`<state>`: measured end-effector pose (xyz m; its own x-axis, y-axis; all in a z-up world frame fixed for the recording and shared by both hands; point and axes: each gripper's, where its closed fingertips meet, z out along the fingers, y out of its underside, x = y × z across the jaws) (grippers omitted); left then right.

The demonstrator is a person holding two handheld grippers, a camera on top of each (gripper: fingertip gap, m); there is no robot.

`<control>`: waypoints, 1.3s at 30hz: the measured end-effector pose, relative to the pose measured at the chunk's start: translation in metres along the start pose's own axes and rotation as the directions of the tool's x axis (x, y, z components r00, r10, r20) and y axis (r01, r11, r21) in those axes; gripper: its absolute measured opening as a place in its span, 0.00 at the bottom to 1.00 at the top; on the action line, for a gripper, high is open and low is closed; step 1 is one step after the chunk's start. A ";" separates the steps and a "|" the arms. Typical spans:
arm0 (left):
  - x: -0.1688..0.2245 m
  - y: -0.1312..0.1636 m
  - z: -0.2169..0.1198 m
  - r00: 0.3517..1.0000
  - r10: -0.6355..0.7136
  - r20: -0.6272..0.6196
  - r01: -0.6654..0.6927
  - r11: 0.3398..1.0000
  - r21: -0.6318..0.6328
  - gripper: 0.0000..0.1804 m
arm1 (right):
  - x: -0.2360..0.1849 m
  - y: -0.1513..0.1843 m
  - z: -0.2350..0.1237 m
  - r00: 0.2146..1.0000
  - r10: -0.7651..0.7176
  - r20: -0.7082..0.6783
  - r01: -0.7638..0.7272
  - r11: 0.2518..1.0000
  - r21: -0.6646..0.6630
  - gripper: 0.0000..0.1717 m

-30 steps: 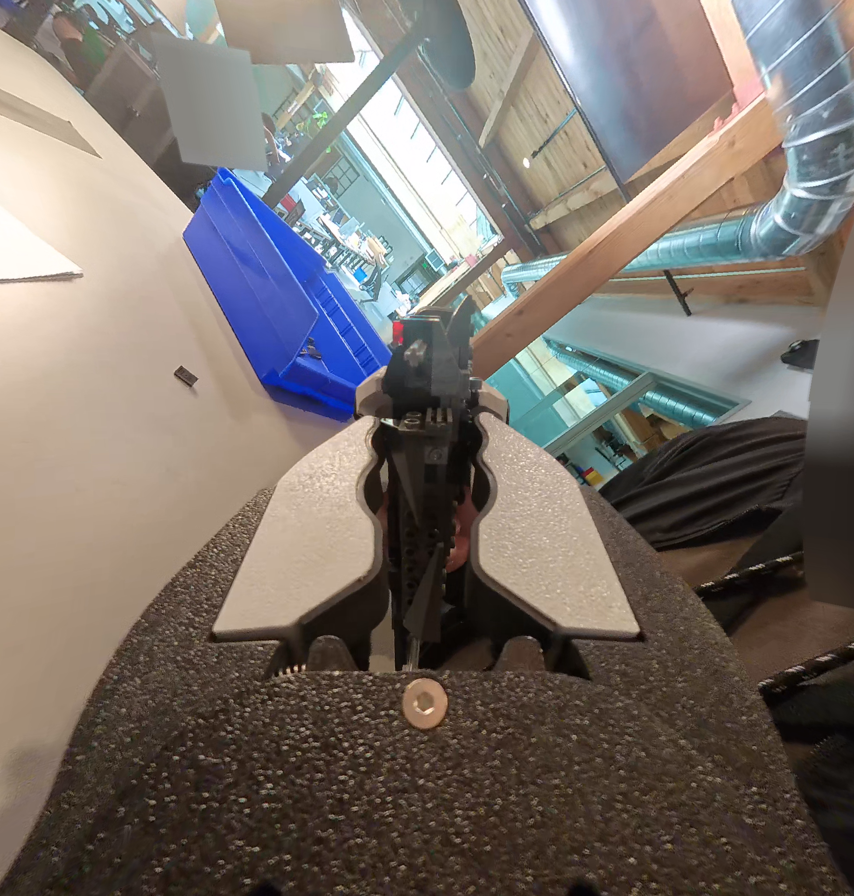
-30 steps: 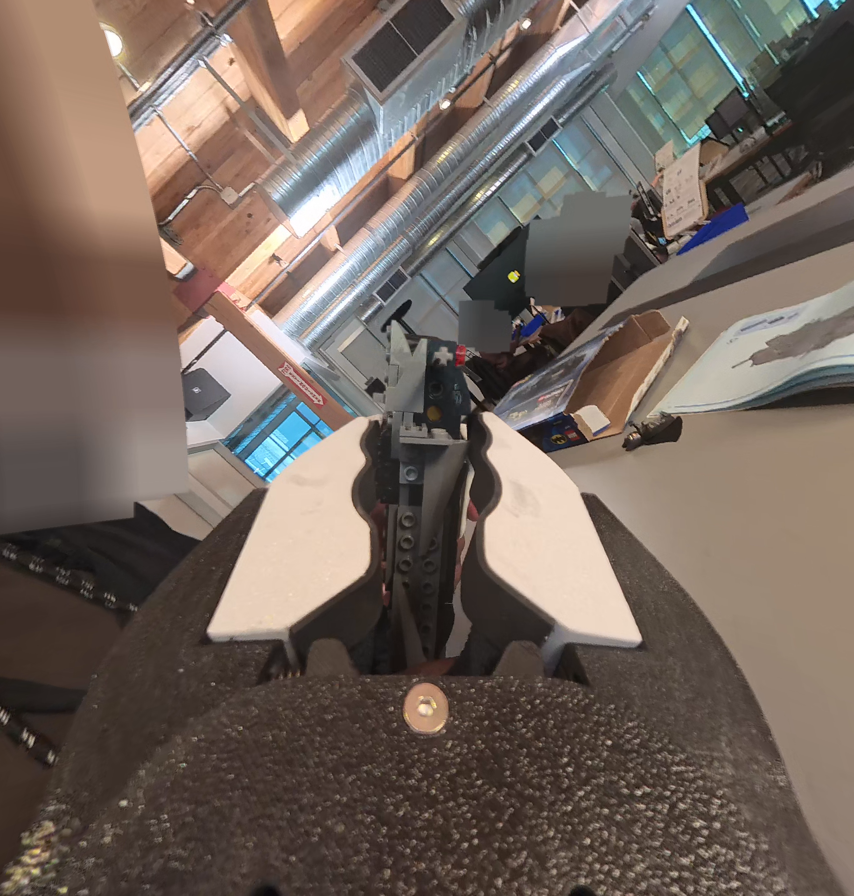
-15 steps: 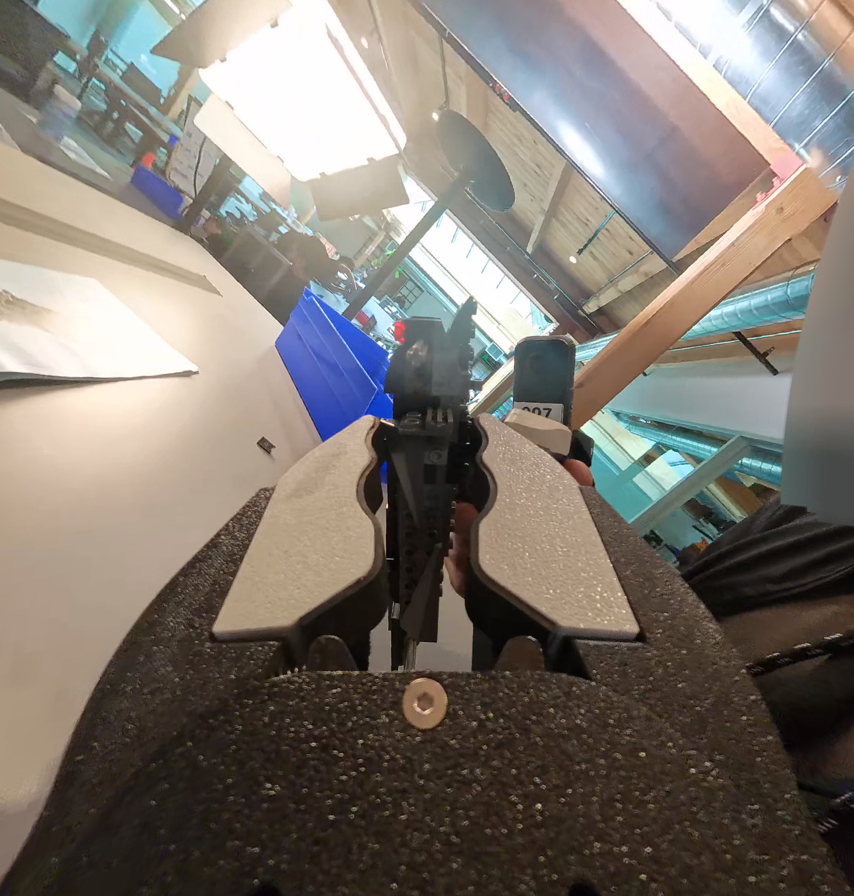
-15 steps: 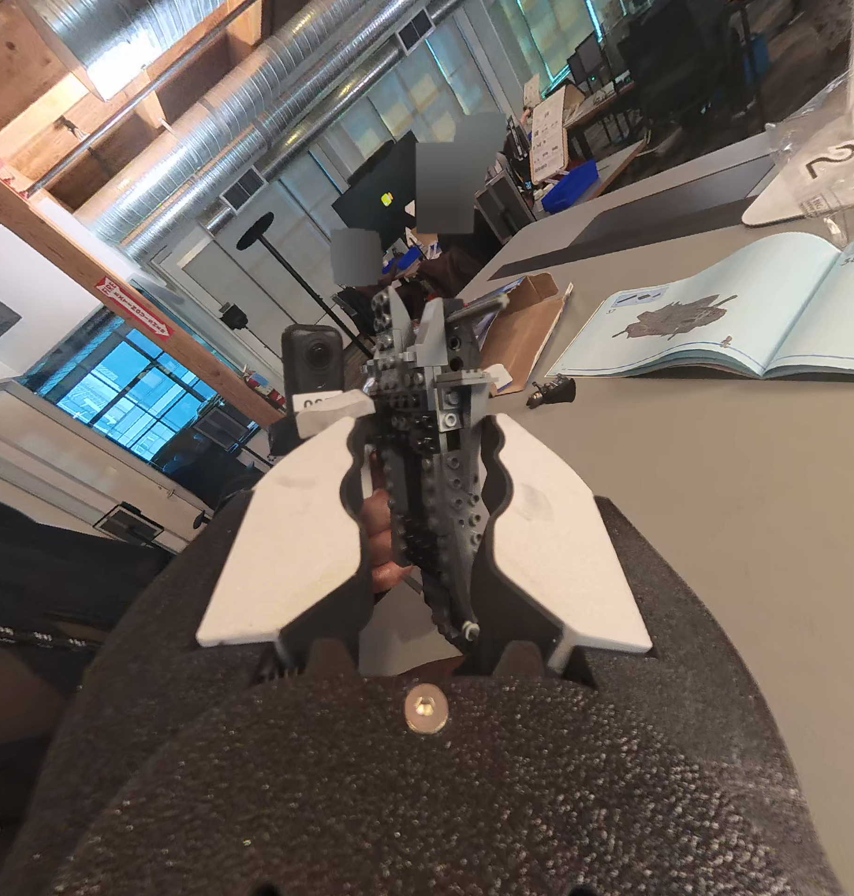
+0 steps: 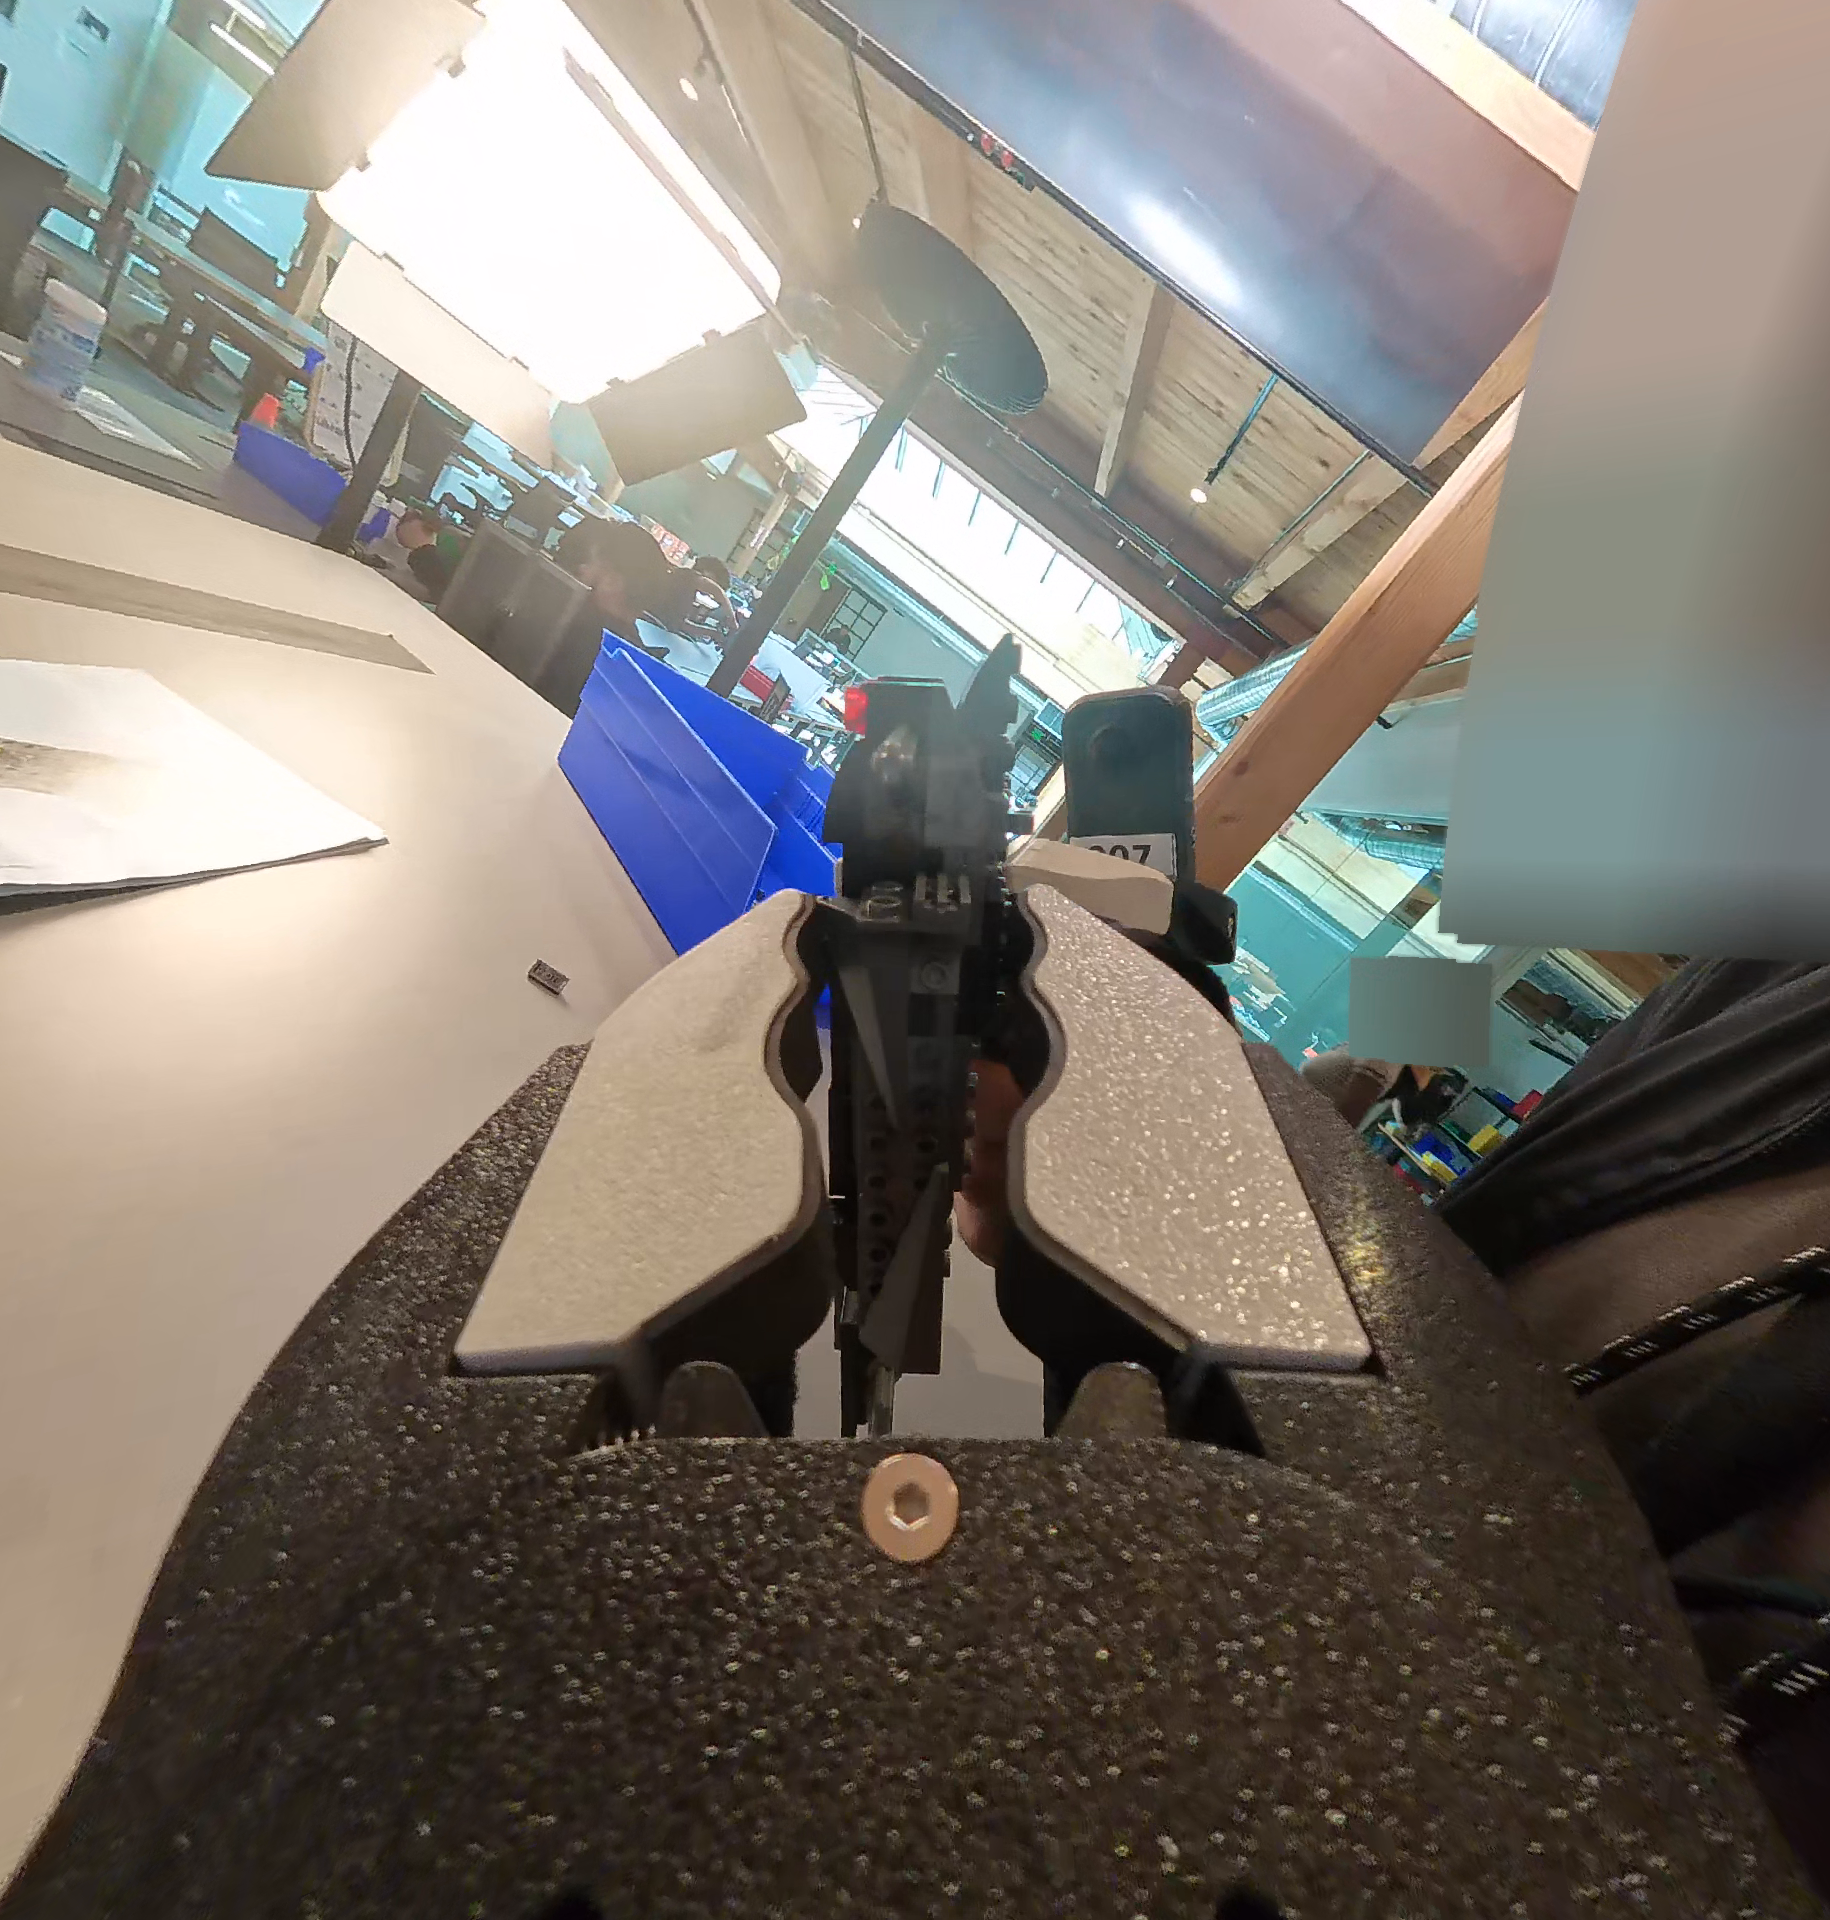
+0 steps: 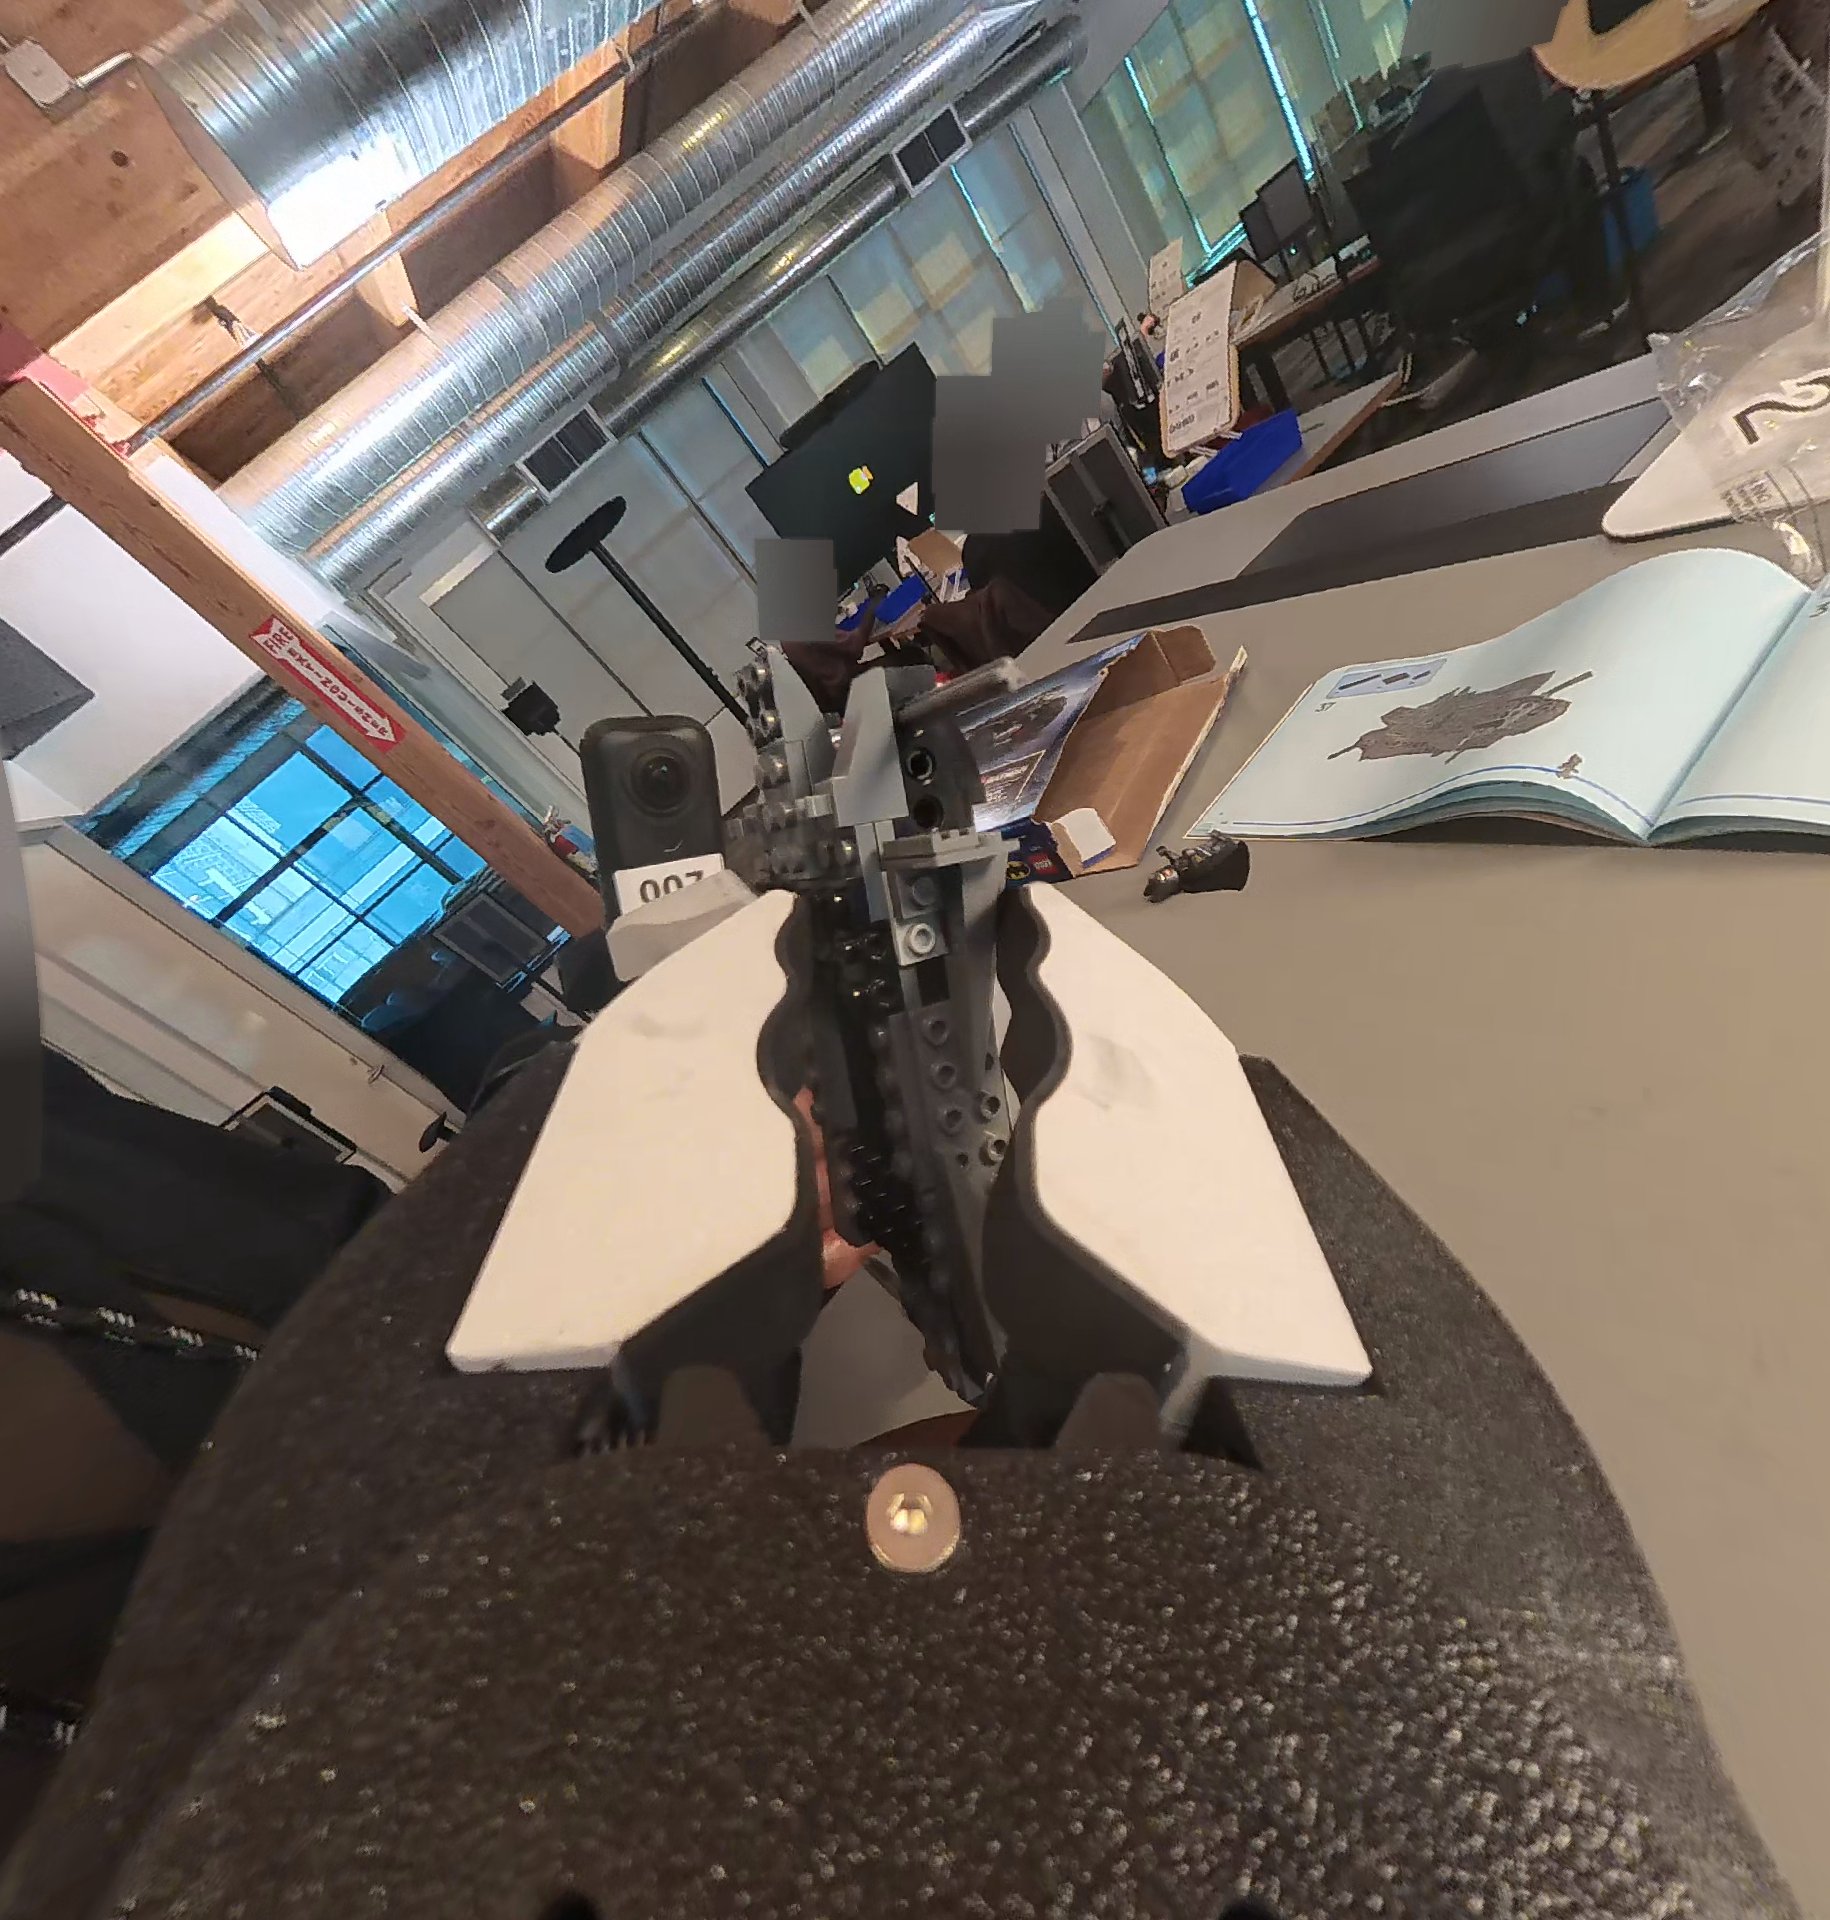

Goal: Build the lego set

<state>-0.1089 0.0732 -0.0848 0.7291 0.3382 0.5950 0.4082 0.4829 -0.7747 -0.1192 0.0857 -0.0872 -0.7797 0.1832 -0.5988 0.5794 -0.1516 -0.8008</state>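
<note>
A dark grey and black brick-built model [image 5: 911, 810] with a small red piece on top is held in the air between both grippers. My left gripper [image 5: 911, 914] is shut on it, with its pads pressed on the model's sides. My right gripper [image 6: 906, 914] is shut on the same model [image 6: 890, 790] from the opposite side. A person's fingers show behind the model in both views. The right gripper's camera [image 5: 1129, 779] shows just beyond the model in the left wrist view. The left gripper's camera [image 6: 651, 800] shows beside it in the right wrist view.
The grey table [image 6: 1513, 1143] holds an open instruction booklet [image 6: 1565, 727], an open cardboard box [image 6: 1129, 748], a small dark brick piece [image 6: 1202, 868] and a clear plastic bag [image 6: 1773, 416]. A blue bin [image 5: 682, 800] and a tiny dark piece [image 5: 548, 976] lie on the table. My two grippers' fingertips are within a few centimetres of each other.
My right gripper's jaws widened around the model and closed on it again, and the model sits more tilted between them. Both views swung round, so the other gripper's camera now shows.
</note>
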 end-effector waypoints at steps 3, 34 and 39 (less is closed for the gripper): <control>0.000 0.000 0.001 1.000 -0.004 -0.009 0.004 1.000 0.002 0.19 | 0.000 0.000 -0.001 1.000 -0.020 -0.001 0.020 1.000 0.009 0.20; -0.011 0.001 -0.003 0.991 -0.124 -0.044 0.126 0.992 0.029 0.19 | 0.007 0.000 0.004 0.993 0.097 0.067 -0.100 0.994 0.041 0.17; -0.019 0.005 -0.007 0.986 -0.163 -0.023 0.164 0.986 0.025 0.19 | 0.012 0.008 0.007 0.992 0.119 0.048 -0.120 0.993 0.010 0.17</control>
<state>-0.1166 0.0636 -0.1011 0.6652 0.2364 0.7082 0.5080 0.5519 -0.6613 -0.1261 0.0797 -0.1008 -0.7156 0.1175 -0.6886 0.6660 -0.1825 -0.7232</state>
